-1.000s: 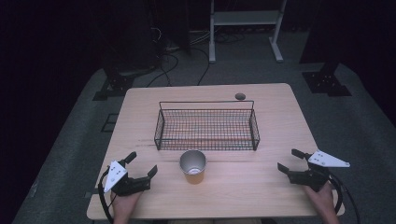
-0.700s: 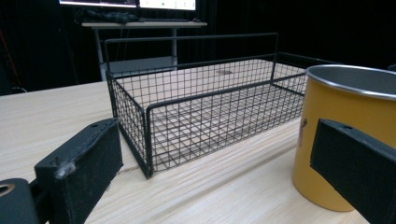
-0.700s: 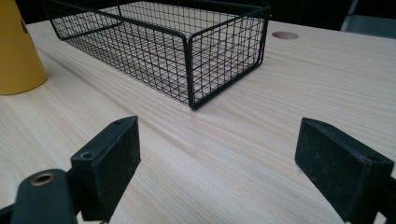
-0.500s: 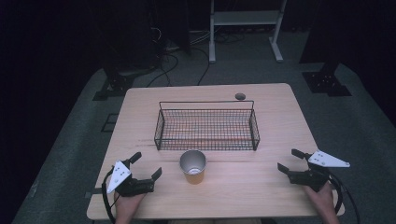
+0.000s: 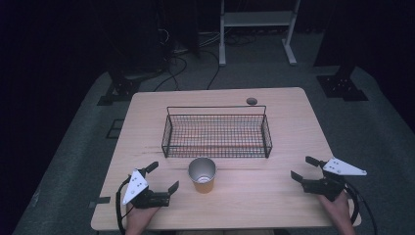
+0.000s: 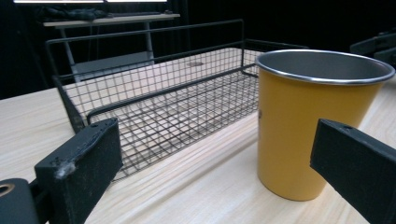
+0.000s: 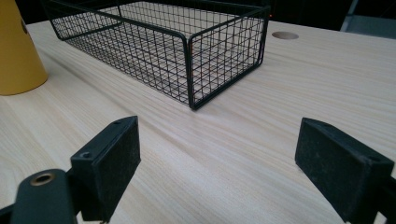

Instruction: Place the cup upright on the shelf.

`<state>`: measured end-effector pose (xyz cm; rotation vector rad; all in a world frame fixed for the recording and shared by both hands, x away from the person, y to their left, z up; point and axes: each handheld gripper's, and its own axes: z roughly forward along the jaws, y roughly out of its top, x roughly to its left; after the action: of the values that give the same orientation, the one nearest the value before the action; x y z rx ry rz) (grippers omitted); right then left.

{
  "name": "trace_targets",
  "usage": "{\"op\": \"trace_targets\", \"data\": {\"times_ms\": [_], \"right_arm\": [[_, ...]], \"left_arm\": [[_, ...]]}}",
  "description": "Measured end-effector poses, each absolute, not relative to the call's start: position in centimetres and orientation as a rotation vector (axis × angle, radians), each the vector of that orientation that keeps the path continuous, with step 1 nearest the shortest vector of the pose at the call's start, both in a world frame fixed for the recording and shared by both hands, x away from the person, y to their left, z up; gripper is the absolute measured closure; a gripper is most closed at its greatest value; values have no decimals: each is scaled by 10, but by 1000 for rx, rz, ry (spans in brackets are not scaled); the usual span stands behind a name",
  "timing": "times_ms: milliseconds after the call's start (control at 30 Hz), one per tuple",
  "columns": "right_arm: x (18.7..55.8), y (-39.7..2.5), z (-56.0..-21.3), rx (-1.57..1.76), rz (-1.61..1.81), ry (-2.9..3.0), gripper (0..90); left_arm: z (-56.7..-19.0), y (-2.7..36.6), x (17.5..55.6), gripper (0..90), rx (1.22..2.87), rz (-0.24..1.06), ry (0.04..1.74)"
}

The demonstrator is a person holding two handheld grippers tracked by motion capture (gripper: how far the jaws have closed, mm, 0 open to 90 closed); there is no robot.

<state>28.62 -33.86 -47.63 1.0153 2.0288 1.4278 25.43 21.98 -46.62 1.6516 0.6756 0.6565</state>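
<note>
A yellow cup with a metal rim (image 5: 202, 175) (image 6: 303, 121) stands upright on the wooden table (image 5: 274, 196), just in front of an empty black wire basket (image 5: 217, 133) (image 6: 154, 107) (image 7: 187, 51). My left gripper (image 5: 163, 176) (image 6: 219, 172) is open near the front left, its jaws wide apart and pointing at the cup, a short way from it. My right gripper (image 5: 304, 169) (image 7: 224, 168) is open at the front right, nothing between its jaws, facing the basket's near corner. The cup's side (image 7: 16, 51) shows at the left edge of the right gripper view.
A small round hole (image 5: 251, 101) (image 7: 285, 35) lies in the tabletop behind the basket's right end. A white-legged stand (image 5: 257, 29) and cables sit on the dark floor beyond the table. Bare wood lies between the cup and my right gripper.
My left gripper has edged slightly toward the cup. The right gripper, cup and basket have not moved.
</note>
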Motion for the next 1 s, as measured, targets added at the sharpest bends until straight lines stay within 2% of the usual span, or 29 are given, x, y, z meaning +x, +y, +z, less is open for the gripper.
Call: {"op": "trace_targets", "data": {"times_ms": [1000], "right_arm": [[286, -338, -476, 1011, 1428, 2032, 131]], "left_arm": [[-463, 204, 246, 15, 1671, 554, 548]]}}
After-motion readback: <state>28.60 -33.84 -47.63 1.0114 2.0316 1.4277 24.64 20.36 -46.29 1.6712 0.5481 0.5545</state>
